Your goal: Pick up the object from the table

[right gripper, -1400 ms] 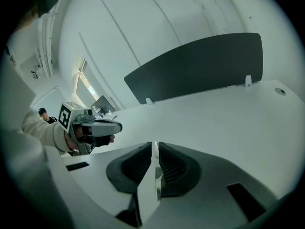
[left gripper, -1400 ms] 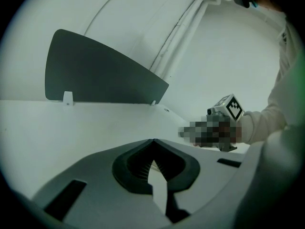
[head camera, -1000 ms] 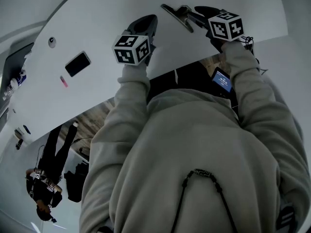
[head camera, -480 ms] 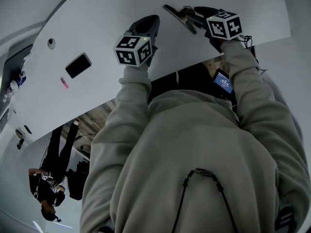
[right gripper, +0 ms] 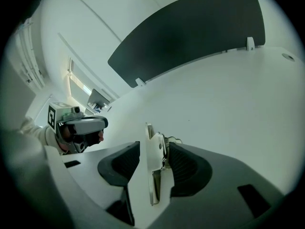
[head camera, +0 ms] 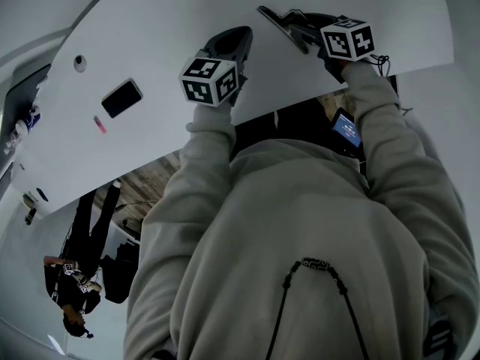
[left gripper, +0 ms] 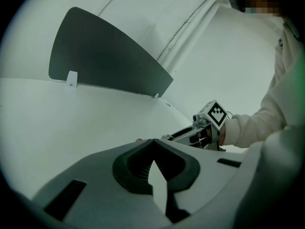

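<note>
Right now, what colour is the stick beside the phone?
The stick is pink; the head view shows it best.

- Hoodie (head camera: 300, 223): pale beige-grey, heavy fabric, fills the lower centre of the head view.
- Cord (head camera: 311, 267): dark, thin loop on the hoodie front, lower centre.
- Left sleeve (head camera: 202, 152) and right sleeve (head camera: 379, 118): same fabric, gathered cuffs.
- Left gripper (left gripper: 153, 162): light grey moulded shell, dark rectangular slots on either side, dark ribbed pads (left gripper: 136, 168).
- Right gripper (right gripper: 153, 149): same grey shell, same dark ribbed lining.
- Left marker cube (head camera: 208, 81), upper centre, and right marker cube (head camera: 346, 39), upper right: white, black square codes.
- Wires (head camera: 384, 62): thin, dark, just beside the right marker cube.
</note>
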